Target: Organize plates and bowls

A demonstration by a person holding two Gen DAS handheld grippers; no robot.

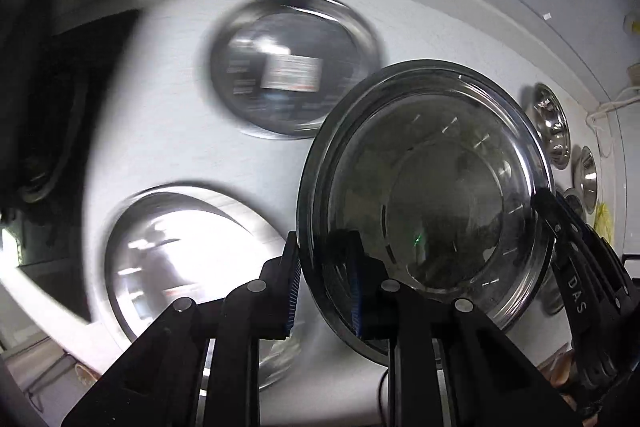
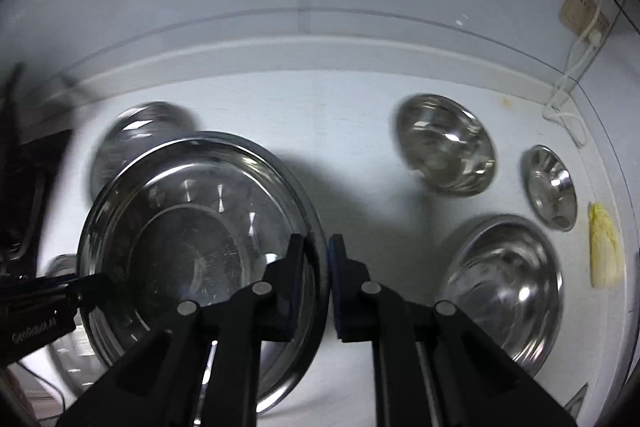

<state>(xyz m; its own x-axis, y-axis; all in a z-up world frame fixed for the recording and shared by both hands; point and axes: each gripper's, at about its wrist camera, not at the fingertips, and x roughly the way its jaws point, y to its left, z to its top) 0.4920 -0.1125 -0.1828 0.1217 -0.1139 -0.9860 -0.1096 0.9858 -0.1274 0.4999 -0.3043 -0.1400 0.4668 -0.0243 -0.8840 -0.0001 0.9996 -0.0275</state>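
Steel is what nearly everything on the white bench (image 2: 352, 131) is made of, and the large steel dish (image 2: 192, 247) held between the two grippers is taken as the landmark. At its left rim the left gripper (image 1: 326, 291) is closed down to a narrow gap, with the rim pinched between its pads. At its right rim the right gripper (image 2: 318, 291) is likewise closed on the edge, one finger inside the dish and one outside. The dish appears to be clear of the bench, judging by the shadow cast beneath it.

Left of and behind the dish, two more plates are seen in the left wrist view: one far plate (image 1: 294, 65) and one near plate (image 1: 188, 267), both blurred. To the right of the dish a bowl (image 2: 446, 145) lies well apart, with a smaller bowl (image 2: 550, 187) beyond it and a wide bowl (image 2: 506, 287) nearer the camera. A yellow leaf-like scrap (image 2: 606, 247) lies at the far right edge.

For the step in hand, probably carrying the dish onto another plate, both grips should be kept level and moved together, so that the thin rim is not twisted out of either gripper. The dish should be centred over its mate before it is lowered, and released only once it is seated.
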